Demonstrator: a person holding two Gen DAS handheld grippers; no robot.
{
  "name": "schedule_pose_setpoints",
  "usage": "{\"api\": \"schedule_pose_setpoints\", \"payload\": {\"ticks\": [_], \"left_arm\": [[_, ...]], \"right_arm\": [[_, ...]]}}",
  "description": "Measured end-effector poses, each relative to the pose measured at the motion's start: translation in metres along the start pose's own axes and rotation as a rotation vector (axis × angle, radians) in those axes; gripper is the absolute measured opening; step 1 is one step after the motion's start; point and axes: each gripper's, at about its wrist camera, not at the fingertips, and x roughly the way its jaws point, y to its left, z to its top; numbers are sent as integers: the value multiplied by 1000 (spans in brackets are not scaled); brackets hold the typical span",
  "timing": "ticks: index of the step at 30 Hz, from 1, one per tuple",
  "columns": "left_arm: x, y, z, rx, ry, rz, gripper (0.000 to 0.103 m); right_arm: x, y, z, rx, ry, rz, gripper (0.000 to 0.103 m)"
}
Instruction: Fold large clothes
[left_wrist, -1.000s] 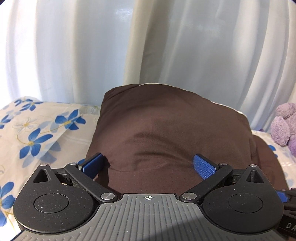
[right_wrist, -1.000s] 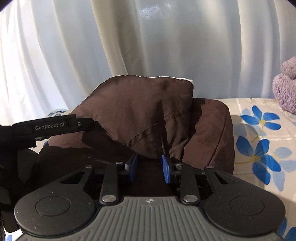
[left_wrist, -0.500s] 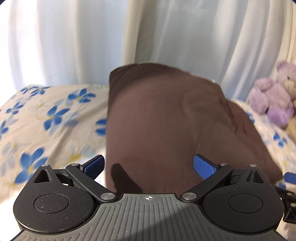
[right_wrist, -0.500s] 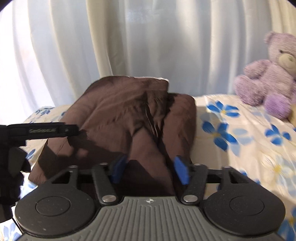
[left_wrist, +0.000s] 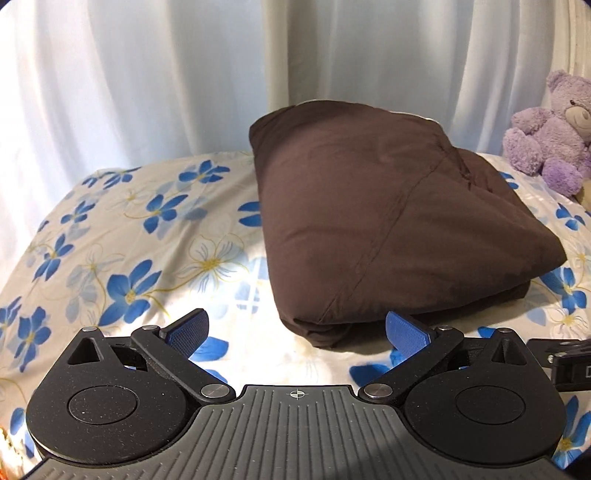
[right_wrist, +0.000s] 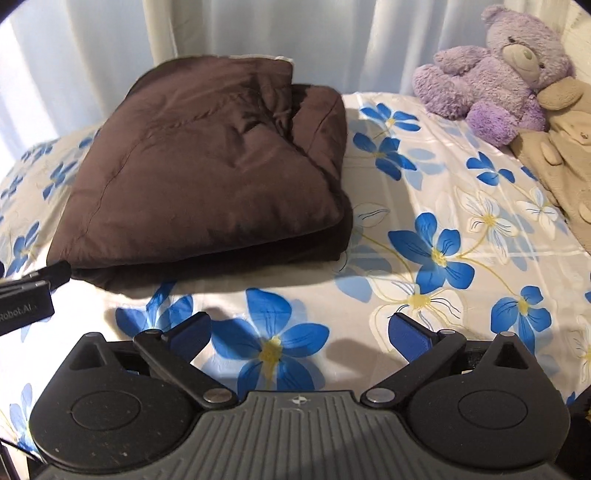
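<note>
A dark brown padded garment (left_wrist: 388, 221) lies folded into a thick bundle on the flowered bedsheet (left_wrist: 129, 240). It also shows in the right wrist view (right_wrist: 207, 166), at the upper left. My left gripper (left_wrist: 297, 330) is open and empty, just short of the bundle's near edge. My right gripper (right_wrist: 299, 330) is open and empty, over bare sheet (right_wrist: 443, 240) in front of and to the right of the bundle. The other gripper's body shows at the left edge of the right wrist view (right_wrist: 26, 295).
A purple teddy bear (right_wrist: 498, 70) and a beige plush toy (right_wrist: 565, 140) sit at the back right of the bed. White curtains (left_wrist: 147, 74) hang behind the bed. The bed's near edge lies under the grippers.
Both grippers pulled back and up from the brown garment. The right gripper, nearly shut at the fabric a second ago, has opened and let go. The bundle now rests on the bed.
</note>
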Motion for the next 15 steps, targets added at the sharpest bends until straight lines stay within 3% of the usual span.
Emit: {"api": "schedule_pose_setpoints", "payload": {"ticks": [15], "left_arm": [[5,-6,2,-11,99,-39,103]], "right_arm": [[-12,14,10,-5,-26,-36,102]]}}
